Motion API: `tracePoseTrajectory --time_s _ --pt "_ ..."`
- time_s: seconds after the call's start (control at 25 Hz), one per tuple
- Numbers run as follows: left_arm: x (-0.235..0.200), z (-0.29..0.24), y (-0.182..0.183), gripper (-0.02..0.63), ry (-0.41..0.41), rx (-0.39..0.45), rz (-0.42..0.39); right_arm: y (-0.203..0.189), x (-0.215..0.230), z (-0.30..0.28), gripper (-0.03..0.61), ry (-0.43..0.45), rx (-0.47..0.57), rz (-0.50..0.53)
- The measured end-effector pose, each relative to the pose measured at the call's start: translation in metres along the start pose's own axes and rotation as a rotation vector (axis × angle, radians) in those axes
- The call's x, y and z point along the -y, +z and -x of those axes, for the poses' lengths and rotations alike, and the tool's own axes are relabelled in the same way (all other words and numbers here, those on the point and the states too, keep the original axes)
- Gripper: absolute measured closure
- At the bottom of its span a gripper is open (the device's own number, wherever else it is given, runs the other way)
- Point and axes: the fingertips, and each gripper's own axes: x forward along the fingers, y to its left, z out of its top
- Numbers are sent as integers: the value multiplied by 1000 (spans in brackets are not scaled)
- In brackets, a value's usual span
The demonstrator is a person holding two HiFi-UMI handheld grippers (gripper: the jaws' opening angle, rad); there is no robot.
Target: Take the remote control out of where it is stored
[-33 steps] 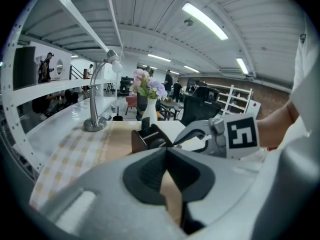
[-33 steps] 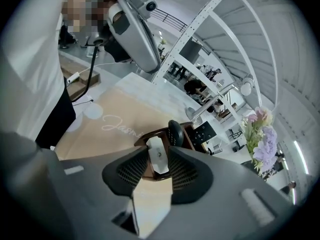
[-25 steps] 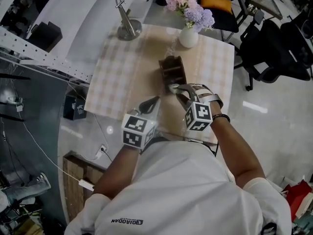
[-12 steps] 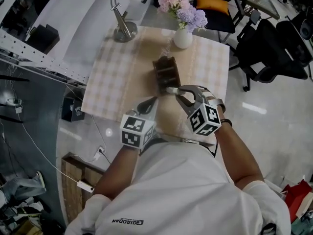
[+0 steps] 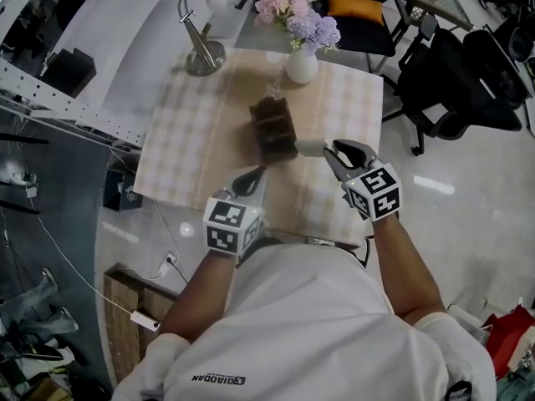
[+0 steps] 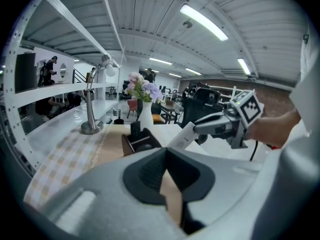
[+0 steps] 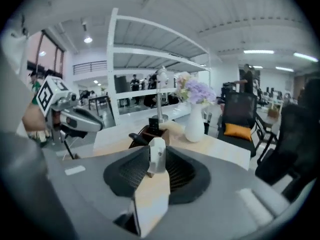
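A white remote control (image 5: 308, 147) is clamped between the pads of my right gripper (image 5: 331, 149). It is held level above the table, just right of the dark brown organizer box (image 5: 272, 129) and outside it. In the right gripper view the remote (image 7: 156, 156) stands up between the jaws, with the box (image 7: 145, 134) behind it. My left gripper (image 5: 251, 179) hovers near the box's front left with its jaws together and nothing in them. In the left gripper view the remote (image 6: 182, 136) slants down beside the box (image 6: 140, 141), where a dark remote (image 6: 135, 129) stands.
A white vase of flowers (image 5: 301, 63) stands just behind the box and a desk lamp (image 5: 201, 53) sits at the back left. The checked cloth (image 5: 180, 140) covers the table. Black chairs (image 5: 451, 82) stand off the table's right side.
My right gripper has drawn the white remote away from the box, to the right. The left gripper has hardly moved. The head view has shifted a little.
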Motion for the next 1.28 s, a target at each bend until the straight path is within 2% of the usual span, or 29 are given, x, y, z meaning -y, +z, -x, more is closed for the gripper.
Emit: tracePoseTrajectory --time_s 0.12,0.24,0.6,0.68,0.92,1.2,1.28 --pt "4 -1 1 611 0 2 -5 -12 31 6 474 -47 35 -182" --pt "6 -1 0 611 5 1 -6 -27 53 2 474 -76 46 -312" --pt "3 5 -2 611 32 3 10 -77 75 -34 474 -55 -17 -679" --pt "1 7 -3 611 37 2 14 -82 80 -37 474 -68 -16 -710" --pt "-1 11 -9 611 49 -5 30 -87 100 -45 468 -130 2 -720" --pt "-3 16 -11 611 64 -9 37 -112 133 -58 457 -211 -34 -777" --pt "-3 18 -12 611 68 -10 39 -125 142 -60 572 -245 -74 -764"
